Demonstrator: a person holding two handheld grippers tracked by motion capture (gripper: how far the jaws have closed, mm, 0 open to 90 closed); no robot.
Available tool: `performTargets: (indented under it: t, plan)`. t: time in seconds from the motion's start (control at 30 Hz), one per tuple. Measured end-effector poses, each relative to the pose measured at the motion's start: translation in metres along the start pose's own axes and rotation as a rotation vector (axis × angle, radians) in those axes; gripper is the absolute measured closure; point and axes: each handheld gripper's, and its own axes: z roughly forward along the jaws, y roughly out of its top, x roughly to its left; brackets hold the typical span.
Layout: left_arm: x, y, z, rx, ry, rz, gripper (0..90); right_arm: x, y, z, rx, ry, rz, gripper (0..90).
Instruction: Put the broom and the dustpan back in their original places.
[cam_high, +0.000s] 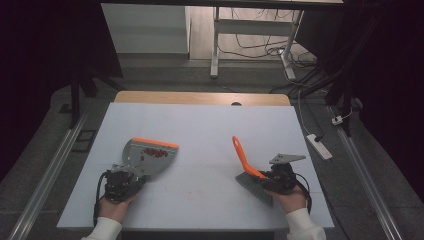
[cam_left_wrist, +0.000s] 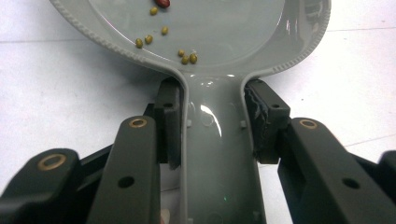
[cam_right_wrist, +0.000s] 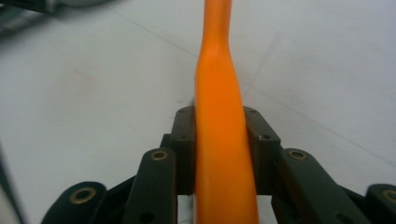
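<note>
White counter (cam_high: 200, 125), dark room, cables on floor. Left gripper (cam_high: 120, 182) clamps the dustpan (cam_high: 150, 156) handle, beans (cam_left_wrist: 187, 57) in pan. Right gripper (cam_high: 277, 179) around the brush (cam_high: 247, 167) handle, pads against it.

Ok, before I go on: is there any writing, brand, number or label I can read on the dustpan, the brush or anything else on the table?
None: no readable text anywhere.
Dustpan: plain grey with an orange edge, no marking to be seen; beans lie in it.
Brush: plain orange handle, no print.
Table: plain white top, only a faint reddish smudge, no letters.
Power strip on the floor: too small to tell whether it bears any print.
</note>
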Motion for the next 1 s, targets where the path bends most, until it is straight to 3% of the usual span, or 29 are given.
performTargets:
  t: [0.13,0.33,0.53,0.6,0.7,0.83,0.9,1.0]
  plan:
    - [0.001,0.0,0.0,-0.001,-0.008,-0.003,61.3,-0.015,-0.002,0.004,0.021,0.002,0.052,62.2]
    - [0.002,0.0,-0.001,-0.005,-0.015,0.001,58.9,-0.021,-0.005,0.007,0.035,-0.025,0.081,55.7]
    - [0.003,0.0,-0.005,-0.017,-0.001,0.007,37.3,-0.028,-0.009,0.009,0.054,-0.052,0.121,50.8]
    - [0.004,-0.001,-0.008,-0.025,-0.018,0.005,32.1,-0.029,-0.009,0.009,0.063,-0.066,0.128,48.7]
    - [0.002,-0.001,-0.012,-0.033,-0.026,0.033,28.1,-0.03,-0.011,0.011,0.089,-0.102,0.128,45.9]
    - [0.003,-0.001,-0.019,-0.058,-0.016,0.066,26.0,-0.03,-0.011,0.009,0.074,-0.106,0.125,44.2]
    - [0.004,0.0,-0.023,-0.07,-0.035,0.071,24.7,-0.029,-0.01,0.007,0.061,-0.121,0.118,41.9]
    - [0.005,0.001,-0.029,-0.091,-0.059,0.108,24.0,-0.026,-0.008,-0.001,-0.001,-0.117,0.087,41.0]
